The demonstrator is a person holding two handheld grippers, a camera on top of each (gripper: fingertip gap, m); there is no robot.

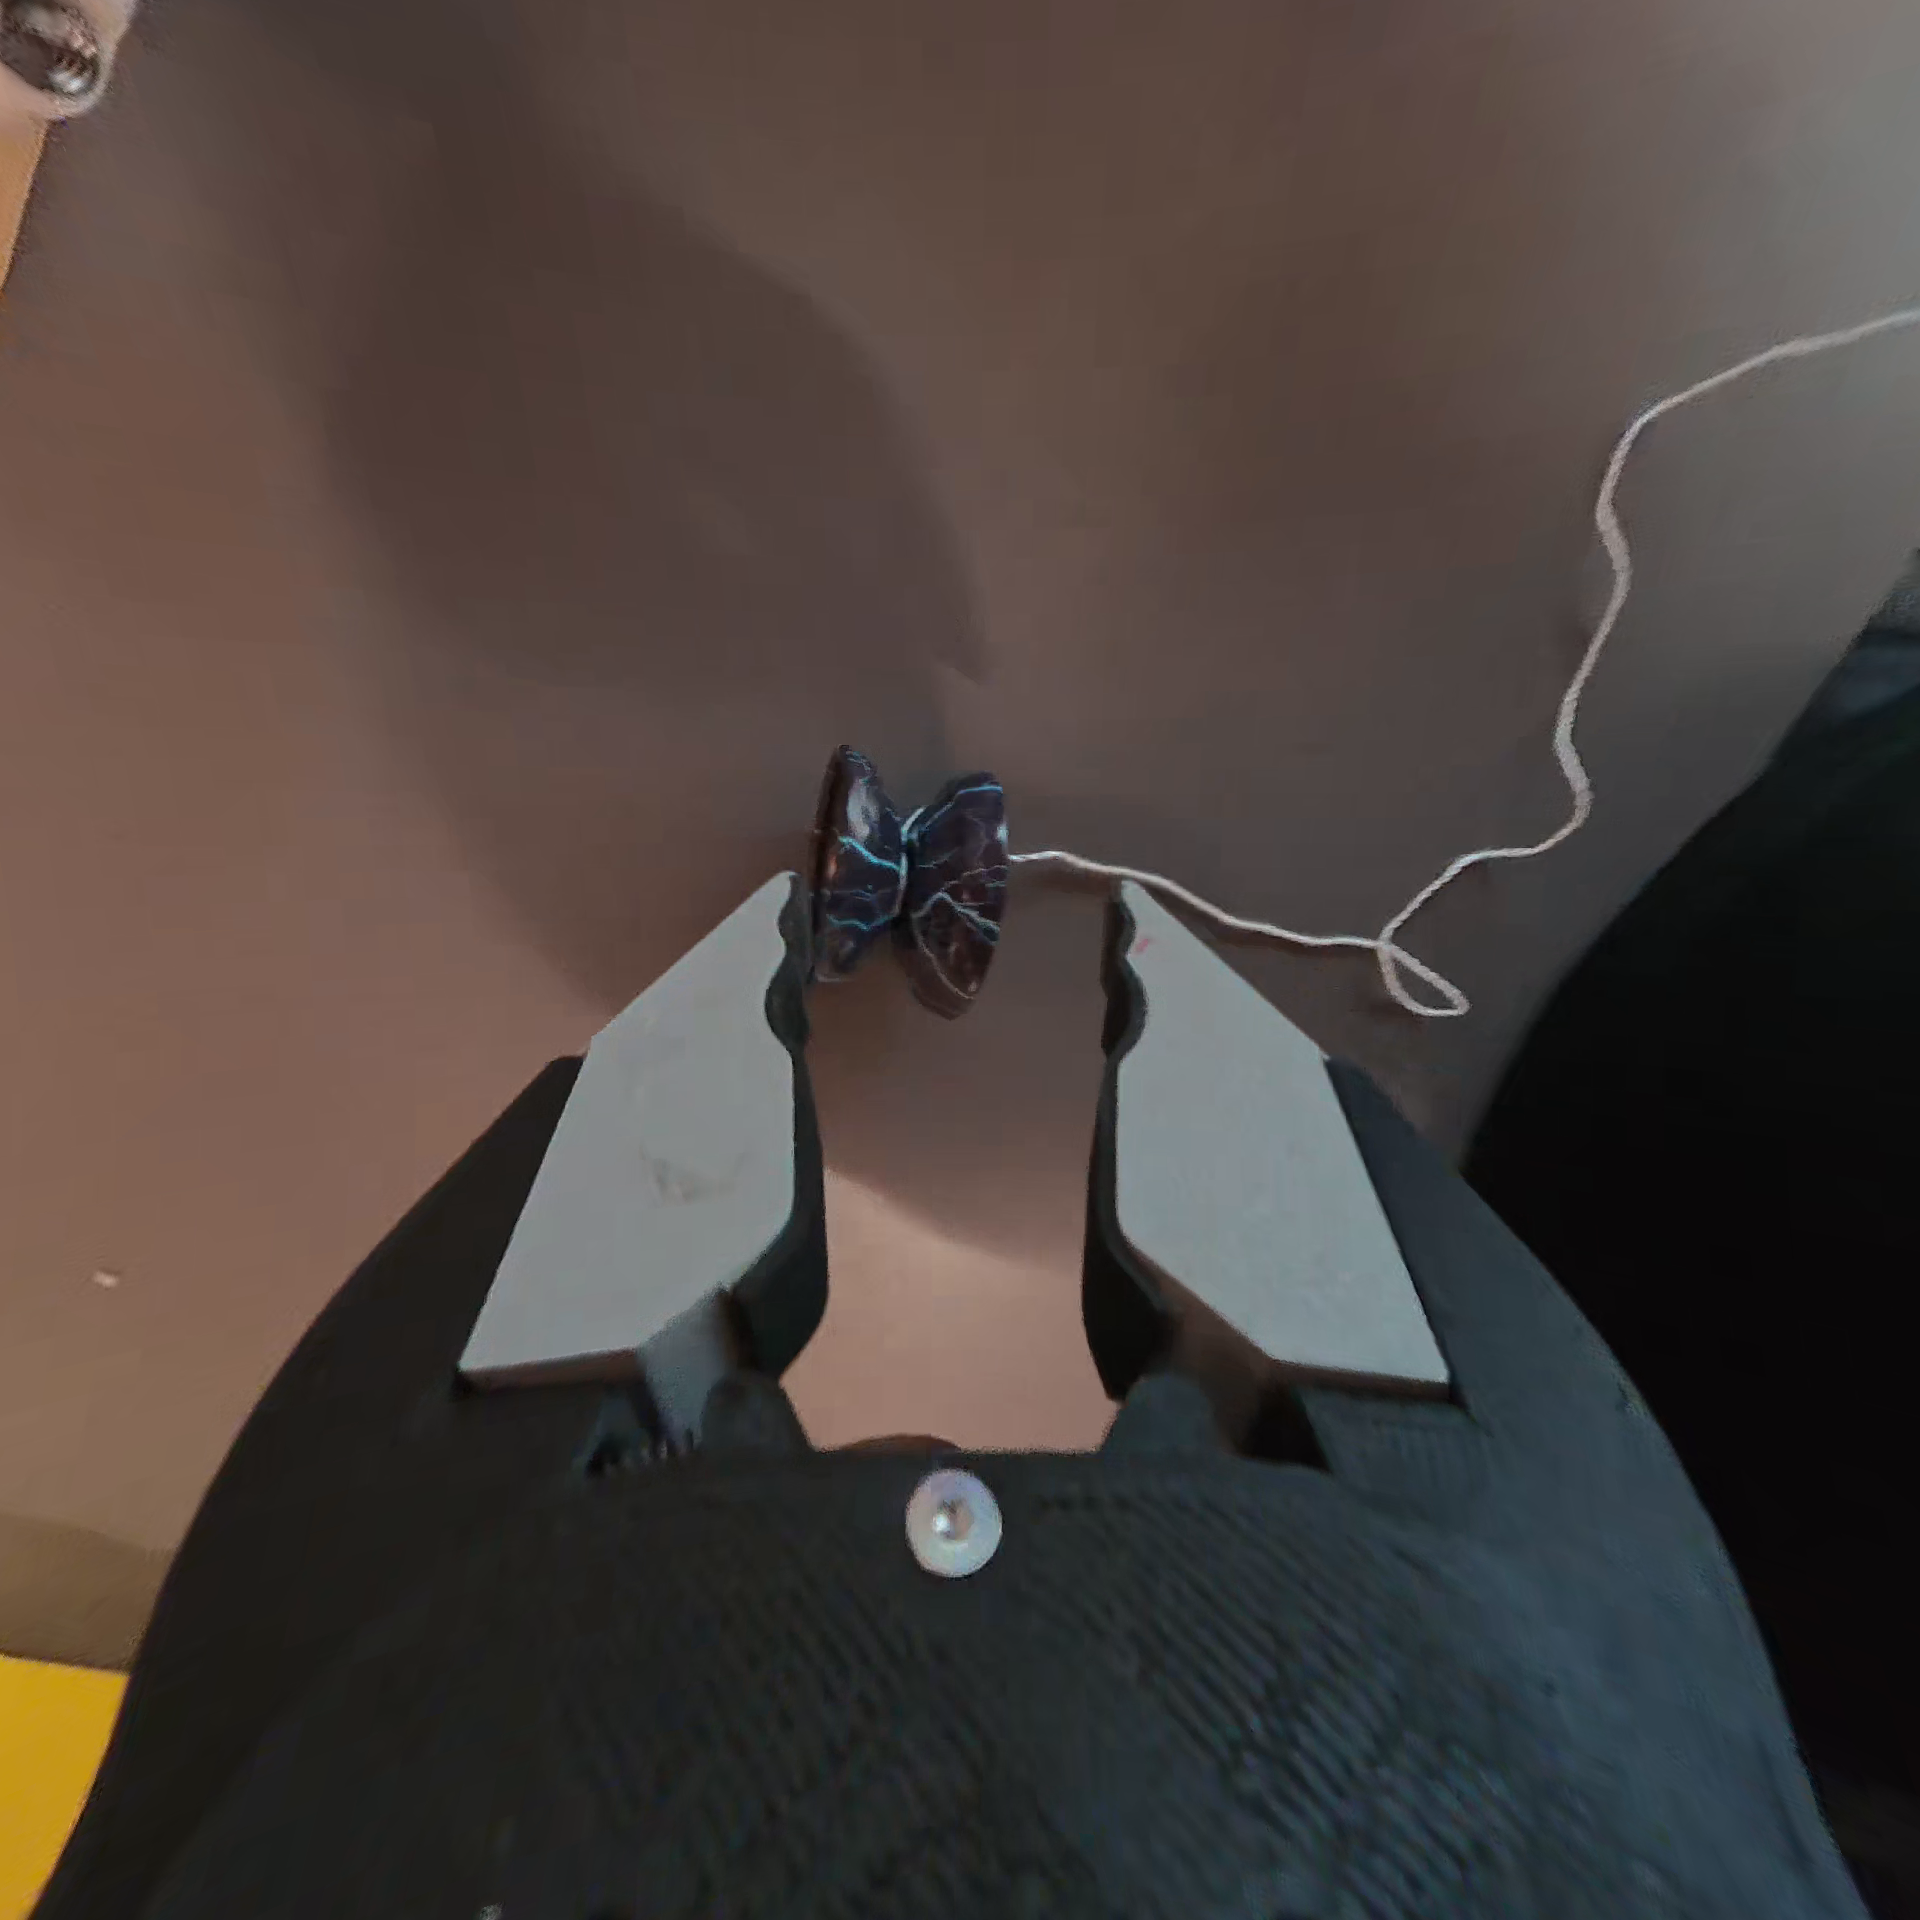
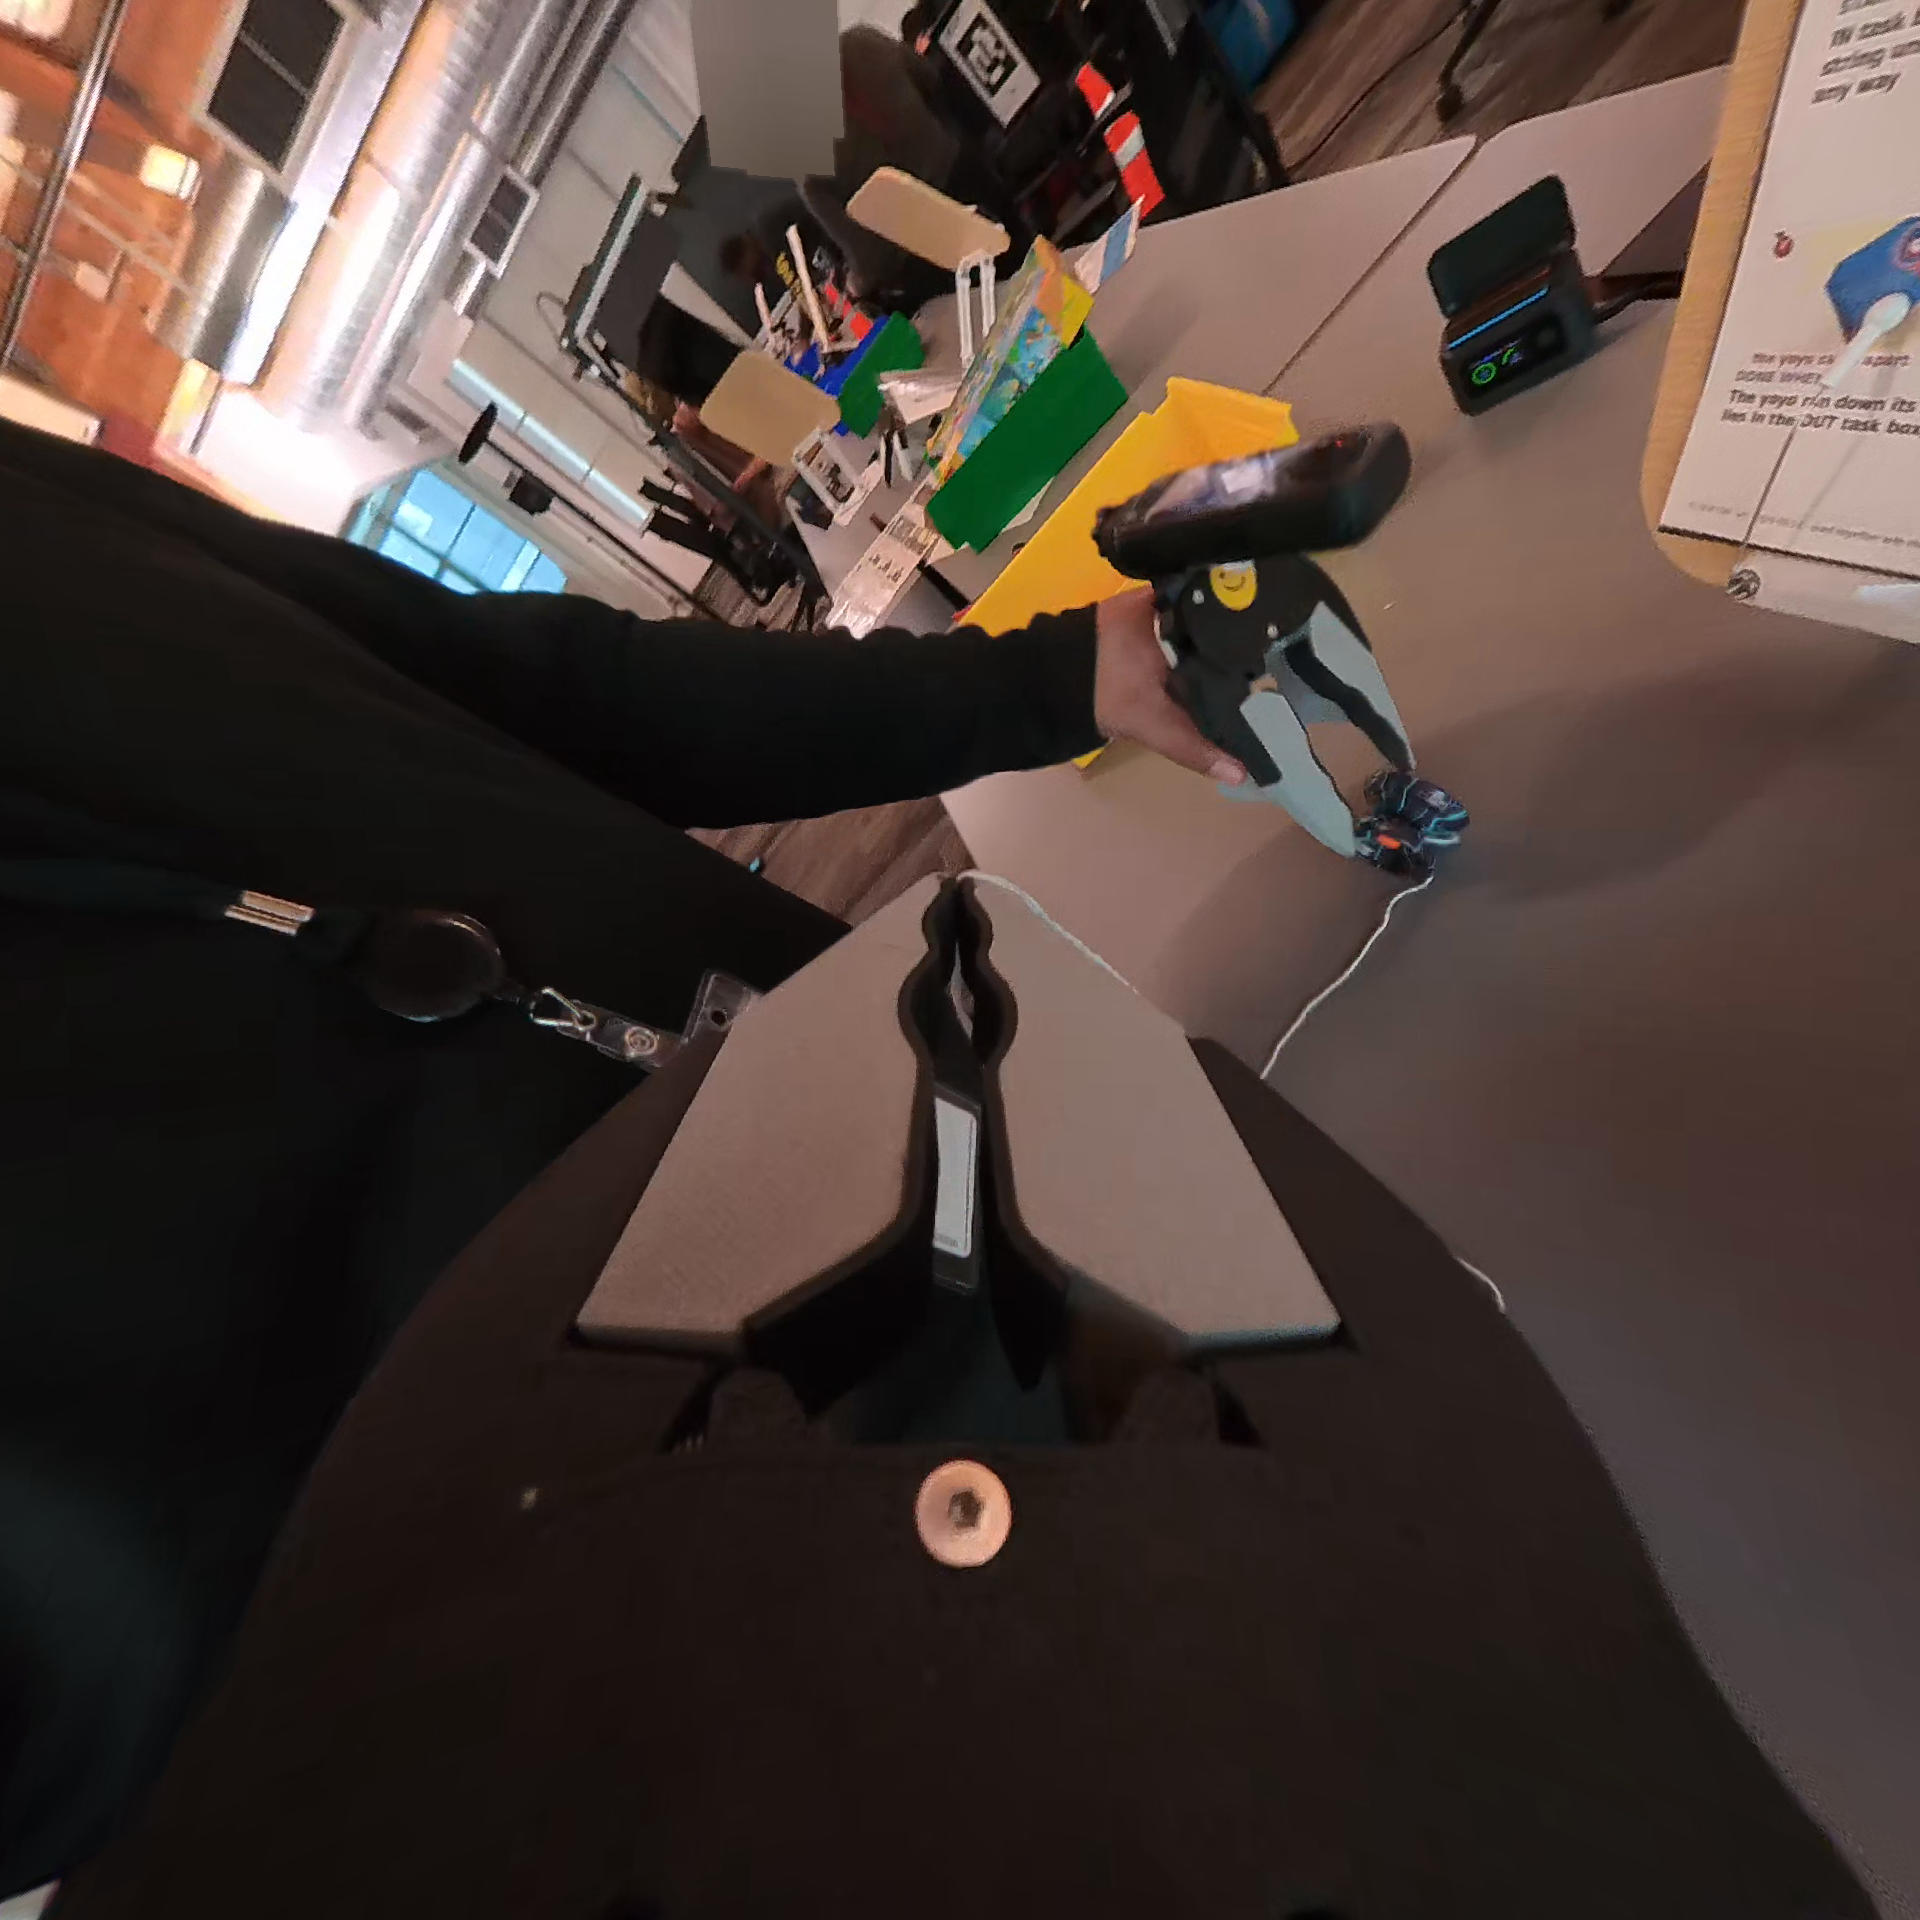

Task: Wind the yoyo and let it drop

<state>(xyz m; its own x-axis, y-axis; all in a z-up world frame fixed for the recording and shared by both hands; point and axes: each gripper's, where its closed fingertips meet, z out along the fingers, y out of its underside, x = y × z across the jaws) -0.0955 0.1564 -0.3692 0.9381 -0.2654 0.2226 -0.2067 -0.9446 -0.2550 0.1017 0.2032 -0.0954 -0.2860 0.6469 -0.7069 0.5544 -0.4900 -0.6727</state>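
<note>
Jaws: left gripper (image 1: pixel 961 899) apart around yoyo (image 1: pixel 912 881) on worktop (image 1: pixel 520 520); right gripper (image 2: pixel 954 894) pinched on string (image 2: pixel 1340 982) | step: we judge winding not begun | next: we clamp yoyo, wrap slack.

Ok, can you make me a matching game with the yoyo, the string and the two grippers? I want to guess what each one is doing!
Things:
1. yoyo
2. string
3. left gripper
4. right gripper

States:
A. shut, pinching the string's end
B. open, fingers either side of the yoyo
C. loose and wavy across the table
D. dark with blue streaks, resting on the table

Pairs: 1-D, 2-C, 3-B, 4-A
</note>
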